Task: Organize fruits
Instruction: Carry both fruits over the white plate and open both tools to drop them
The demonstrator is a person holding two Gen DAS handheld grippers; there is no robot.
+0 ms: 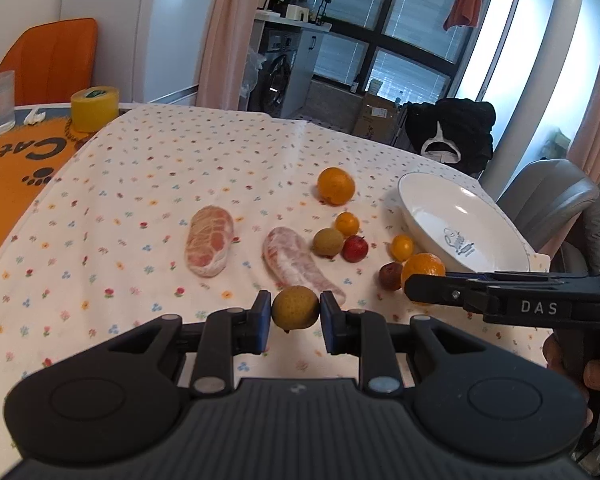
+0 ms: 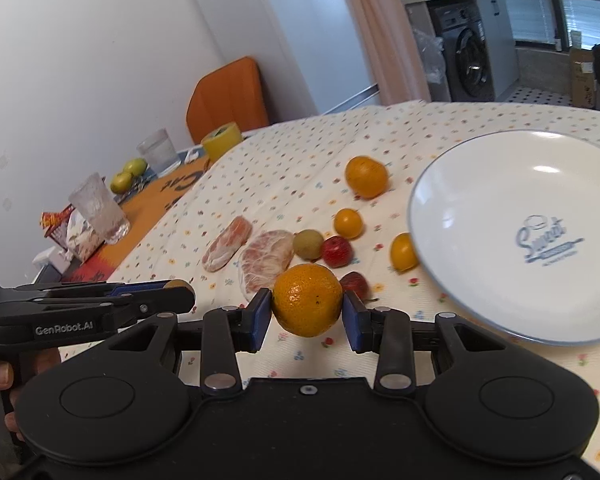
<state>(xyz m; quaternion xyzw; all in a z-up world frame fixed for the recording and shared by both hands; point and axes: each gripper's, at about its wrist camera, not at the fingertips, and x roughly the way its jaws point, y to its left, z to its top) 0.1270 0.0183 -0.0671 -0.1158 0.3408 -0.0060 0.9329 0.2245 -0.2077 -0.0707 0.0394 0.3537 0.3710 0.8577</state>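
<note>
Left gripper (image 1: pixel 295 314): jaws clamped on a small brown-green fruit (image 1: pixel 295 307), held above the desk (image 1: pixel 140 184) | right gripper (image 2: pixel 307 312): jaws clamped on a mandarin (image 2: pixel 307 300), beside the white plate (image 2: pixel 480 208) | plate bare, likely the collecting spot | other fruits still loose on the cloth, so sorting looks barely begun.

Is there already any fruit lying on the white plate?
No, the white plate shows only its blue print, and the fruits lie on the tablecloth beside it.
</note>
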